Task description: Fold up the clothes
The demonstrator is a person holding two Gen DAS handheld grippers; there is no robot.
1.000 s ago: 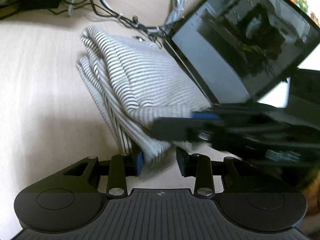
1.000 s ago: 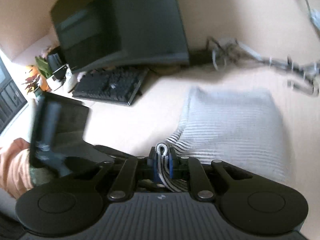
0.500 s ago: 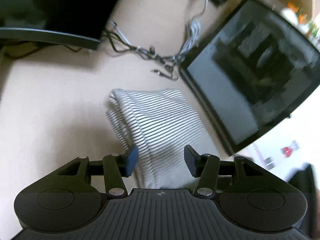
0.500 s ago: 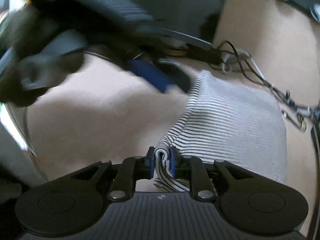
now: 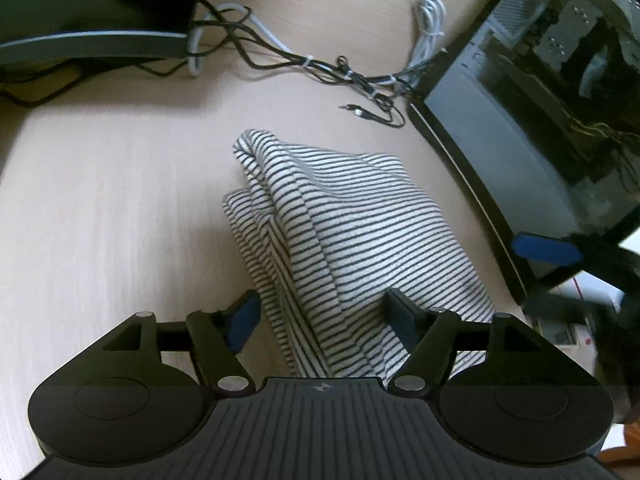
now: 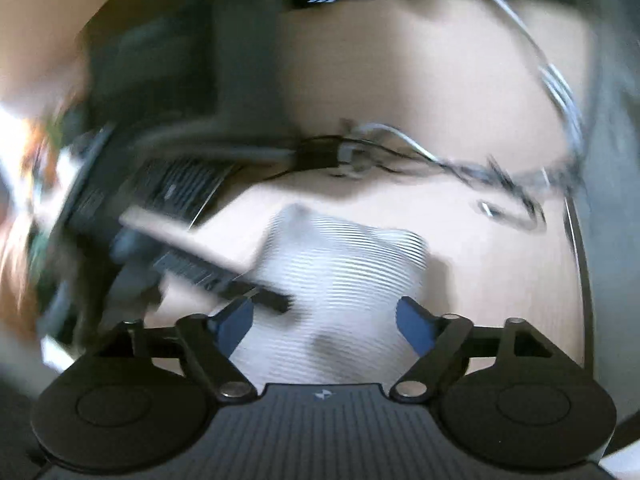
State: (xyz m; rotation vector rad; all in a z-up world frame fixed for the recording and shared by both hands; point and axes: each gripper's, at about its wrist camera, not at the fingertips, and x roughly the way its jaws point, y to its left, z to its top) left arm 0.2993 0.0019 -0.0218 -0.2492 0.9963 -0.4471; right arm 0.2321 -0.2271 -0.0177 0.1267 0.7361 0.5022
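Observation:
A folded white garment with thin black stripes lies on the light wooden table. My left gripper is open above the garment's near end, holding nothing. In the blurred right wrist view the same garment lies ahead of my right gripper, which is open and empty. The right gripper's blue fingertip shows at the right edge of the left wrist view, beside the garment. The left gripper shows blurred at the left of the right wrist view.
A dark glass-sided computer case stands just right of the garment. A monitor base and tangled cables lie at the back. A black keyboard sits to the left in the right wrist view.
My right gripper has opened and let go of the garment's folded edge, then pulled back. My left gripper has opened wider and both have lifted away from the garment.

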